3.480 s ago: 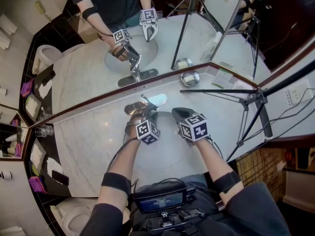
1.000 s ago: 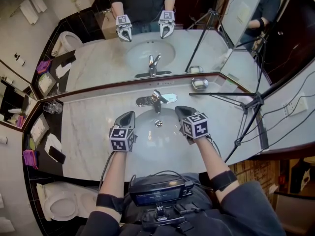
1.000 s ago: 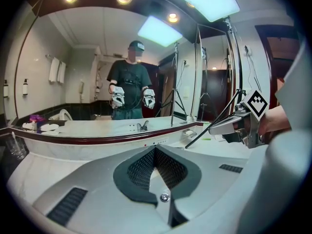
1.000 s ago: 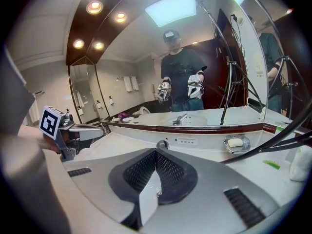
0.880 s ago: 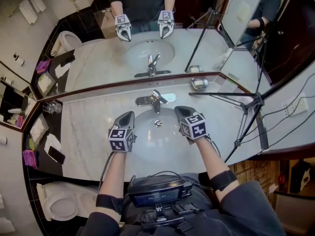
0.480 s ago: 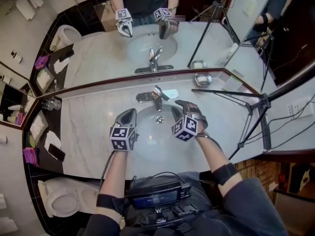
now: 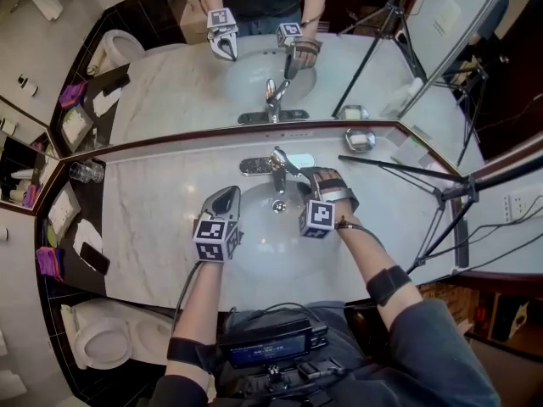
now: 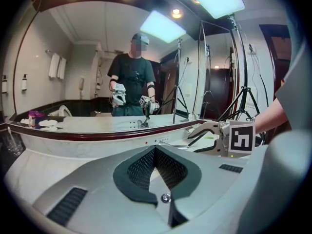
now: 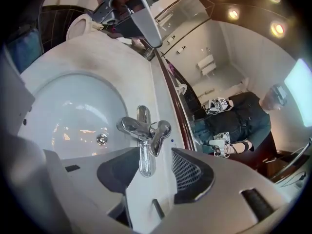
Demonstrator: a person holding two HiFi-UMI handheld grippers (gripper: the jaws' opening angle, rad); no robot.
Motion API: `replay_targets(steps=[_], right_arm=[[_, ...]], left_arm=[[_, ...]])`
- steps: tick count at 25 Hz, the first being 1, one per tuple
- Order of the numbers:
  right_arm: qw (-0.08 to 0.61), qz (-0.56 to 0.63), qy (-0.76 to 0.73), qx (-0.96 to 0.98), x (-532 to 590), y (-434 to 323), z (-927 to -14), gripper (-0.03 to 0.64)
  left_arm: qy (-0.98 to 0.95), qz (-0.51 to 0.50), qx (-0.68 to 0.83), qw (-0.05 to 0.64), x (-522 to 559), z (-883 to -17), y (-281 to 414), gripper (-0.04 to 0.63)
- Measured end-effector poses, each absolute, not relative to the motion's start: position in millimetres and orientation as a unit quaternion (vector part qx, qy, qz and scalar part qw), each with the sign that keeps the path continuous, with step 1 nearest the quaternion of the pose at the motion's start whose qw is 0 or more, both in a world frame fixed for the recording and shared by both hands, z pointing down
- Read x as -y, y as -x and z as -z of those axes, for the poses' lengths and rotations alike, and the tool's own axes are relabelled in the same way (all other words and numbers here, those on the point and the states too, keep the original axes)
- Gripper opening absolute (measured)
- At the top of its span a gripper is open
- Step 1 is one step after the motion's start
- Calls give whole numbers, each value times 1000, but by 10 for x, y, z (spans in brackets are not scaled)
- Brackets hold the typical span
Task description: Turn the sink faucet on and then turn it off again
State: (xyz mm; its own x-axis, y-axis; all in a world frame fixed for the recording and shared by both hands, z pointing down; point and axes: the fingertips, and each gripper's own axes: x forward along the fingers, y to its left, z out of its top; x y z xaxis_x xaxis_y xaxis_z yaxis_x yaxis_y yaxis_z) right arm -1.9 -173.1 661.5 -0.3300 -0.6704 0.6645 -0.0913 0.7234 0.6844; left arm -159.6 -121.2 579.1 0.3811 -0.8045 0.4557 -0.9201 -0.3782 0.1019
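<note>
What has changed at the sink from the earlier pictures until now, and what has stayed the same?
The right claw rolled and moved forward to the faucet; its jaws have just been opening and now stand open around the lever, not pressing it. The left claw, at the faucet in the earliest picture, drew back. Since then it stays shut and empty over the basin.

Sink bowl [image 7: 263, 244] found open from the front; back blocked by faucet [image 7: 276, 170] and mirror [image 7: 170, 83] just behind; right counter [image 7: 394, 209] crossed by tripod leg [image 7: 399, 171], soap dish [image 7: 361, 139] beside it
</note>
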Motion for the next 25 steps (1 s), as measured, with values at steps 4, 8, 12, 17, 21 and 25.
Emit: replay_targets(steps=[4, 8, 12, 17, 21, 25], right_arm=[[550, 304, -213, 748, 1813, 68, -6824, 230], [561, 325, -202, 734, 1933, 145, -6892, 229], [561, 320, -200, 737, 2031, 231, -6847, 230], [543, 312, -217, 749, 2099, 245, -6837, 202], [538, 296, -214, 759, 2073, 280, -6825, 152], [532, 277, -221, 769, 2085, 318, -6745, 129]], left_arm=[[-810, -168, 532, 179, 1218, -5854, 1620, 2], [-811, -173, 529, 180, 1237, -5905, 1636, 2], [-811, -177, 527, 184, 1241, -5926, 1659, 2], [-811, -180, 524, 188, 1243, -5967, 1664, 2], [-811, -183, 522, 192, 1241, -5991, 1650, 2], [-810, -185, 522, 192, 1249, -6039, 1663, 1]])
